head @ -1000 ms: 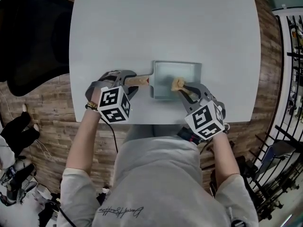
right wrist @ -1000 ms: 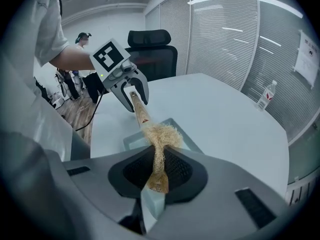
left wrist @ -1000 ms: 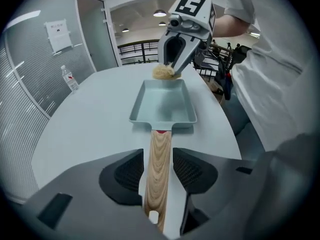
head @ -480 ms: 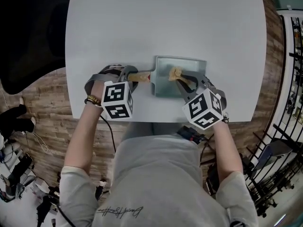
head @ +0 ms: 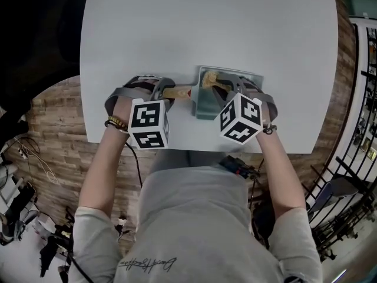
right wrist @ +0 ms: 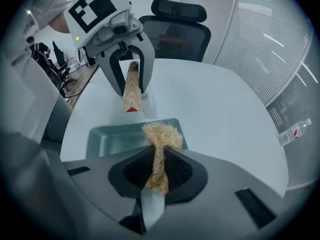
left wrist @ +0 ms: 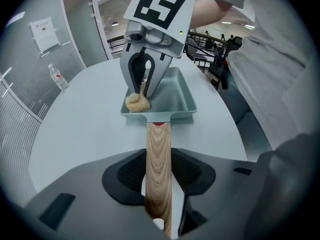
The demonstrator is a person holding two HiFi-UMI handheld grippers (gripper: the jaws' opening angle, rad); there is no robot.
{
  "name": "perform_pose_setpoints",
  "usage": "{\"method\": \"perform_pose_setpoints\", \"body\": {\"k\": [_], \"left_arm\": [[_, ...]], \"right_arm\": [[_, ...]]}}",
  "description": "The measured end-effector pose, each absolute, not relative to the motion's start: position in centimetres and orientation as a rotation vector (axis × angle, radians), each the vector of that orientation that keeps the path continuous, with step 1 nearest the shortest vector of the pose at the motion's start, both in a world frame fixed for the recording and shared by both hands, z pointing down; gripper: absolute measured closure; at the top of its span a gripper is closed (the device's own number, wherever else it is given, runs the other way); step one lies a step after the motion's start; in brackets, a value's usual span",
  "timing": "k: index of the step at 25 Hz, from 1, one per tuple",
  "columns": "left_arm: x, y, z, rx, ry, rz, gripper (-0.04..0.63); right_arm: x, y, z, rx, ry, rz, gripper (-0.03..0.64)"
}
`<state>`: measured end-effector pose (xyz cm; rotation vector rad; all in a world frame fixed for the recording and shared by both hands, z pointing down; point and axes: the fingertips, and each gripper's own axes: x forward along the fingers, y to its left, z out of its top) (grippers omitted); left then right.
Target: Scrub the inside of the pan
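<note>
A grey-green rectangular pan sits near the table's front edge, its wooden handle pointing left. My left gripper is shut on that handle; its jaws have just been closing with the handle between them. My right gripper is shut on a tan fibrous scrubber. It points steeply down into the pan. The scrubber's tuft rests at the pan's far corner by the handle, which also shows in the left gripper view as scrubber and pan.
The white round table stretches away beyond the pan. A black office chair stands at its far side. A small water bottle stands near the table's far edge. Brick-pattern floor and dark racks surround the table.
The right gripper has rolled and carried the scrubber from the pan's middle to its far corner by the handle. The left gripper has stayed on the handle.
</note>
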<state>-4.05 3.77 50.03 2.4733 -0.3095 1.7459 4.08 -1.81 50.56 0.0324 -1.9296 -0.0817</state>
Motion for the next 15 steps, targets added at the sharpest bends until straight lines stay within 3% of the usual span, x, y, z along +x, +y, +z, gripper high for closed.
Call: {"method": "perform_pose_setpoints", "body": {"k": [15], "left_arm": [[-4.2, 4.0, 49.8, 2.47, -0.31, 1.743, 0.436]], "right_arm": [[2.7, -1.7, 52.4, -0.095, -1.746, -0.261, 0.549]]}}
